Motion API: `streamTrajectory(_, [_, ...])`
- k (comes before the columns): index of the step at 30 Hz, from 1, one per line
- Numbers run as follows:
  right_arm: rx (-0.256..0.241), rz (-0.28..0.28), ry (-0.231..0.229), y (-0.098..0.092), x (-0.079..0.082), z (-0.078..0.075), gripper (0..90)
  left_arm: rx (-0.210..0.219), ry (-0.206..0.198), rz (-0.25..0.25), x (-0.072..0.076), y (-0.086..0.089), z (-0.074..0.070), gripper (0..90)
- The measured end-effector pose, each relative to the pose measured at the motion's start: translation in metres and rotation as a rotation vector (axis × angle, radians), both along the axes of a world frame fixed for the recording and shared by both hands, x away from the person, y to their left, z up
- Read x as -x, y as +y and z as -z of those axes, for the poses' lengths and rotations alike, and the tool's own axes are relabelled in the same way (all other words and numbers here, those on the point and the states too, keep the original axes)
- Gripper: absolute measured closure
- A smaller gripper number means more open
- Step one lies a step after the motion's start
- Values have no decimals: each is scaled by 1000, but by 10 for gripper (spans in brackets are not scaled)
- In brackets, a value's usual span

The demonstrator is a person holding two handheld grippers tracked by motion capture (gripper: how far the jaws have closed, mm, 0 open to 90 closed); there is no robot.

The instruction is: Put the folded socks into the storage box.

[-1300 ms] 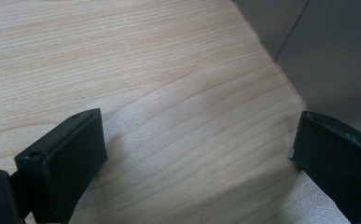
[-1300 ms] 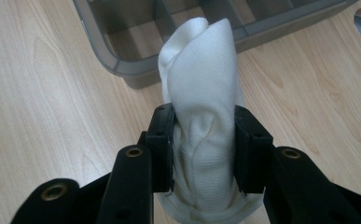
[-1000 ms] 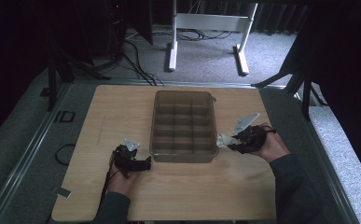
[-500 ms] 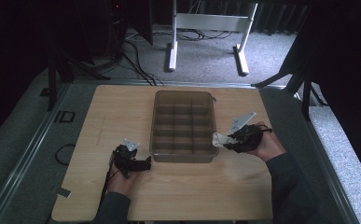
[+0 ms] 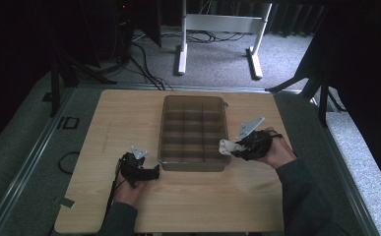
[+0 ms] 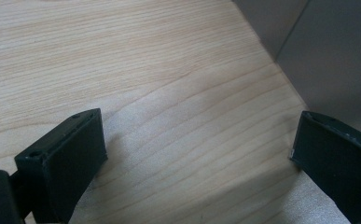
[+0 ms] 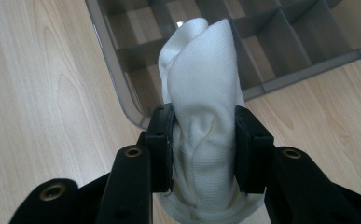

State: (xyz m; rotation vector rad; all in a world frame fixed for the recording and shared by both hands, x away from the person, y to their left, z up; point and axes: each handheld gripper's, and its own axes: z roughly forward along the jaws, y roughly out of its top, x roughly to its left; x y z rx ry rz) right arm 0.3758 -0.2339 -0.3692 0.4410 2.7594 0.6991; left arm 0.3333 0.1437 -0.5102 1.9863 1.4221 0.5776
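From the high view, the right gripper (image 5: 238,147) has shifted a little toward the near right corner of the translucent grey plastic compartment box (image 5: 194,132) over the last second, carrying a bundled white knit cloth (image 5: 226,146) whose tip now touches or just overhangs the box's right wall. I judge the cloth is being brought in for placing into one of the near compartments. The left gripper (image 5: 151,172) has not moved; it rests low on the pale wooden table (image 5: 257,196), just beside the box's near left corner. Count here: one box, divided into what looks like three columns by four rows, one cloth, two grippers, one table.

In the left gripper view, the two black jaws stand wide apart with nothing between them, bare wood grain beneath, and one grey box corner at the upper right.

In the right gripper view, the jaws are clamped on the white cloth's middle, squeezing one folded roll that stands up past them. Beyond it lies the box's rounded corner, its compartments all empty where visible. A small shiny object sits at the right edge, too cropped to identify.
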Motion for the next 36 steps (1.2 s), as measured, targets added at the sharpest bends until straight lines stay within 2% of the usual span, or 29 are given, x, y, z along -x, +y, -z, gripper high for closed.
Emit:
streamTrajectory(19, [-3,-38,13,19,-3,2,636,0,0,-1,0,0,0,29])
streamTrajectory(36, [-1,-48,39,28,-5,10,636,0,-1,0,0,0,0,29])
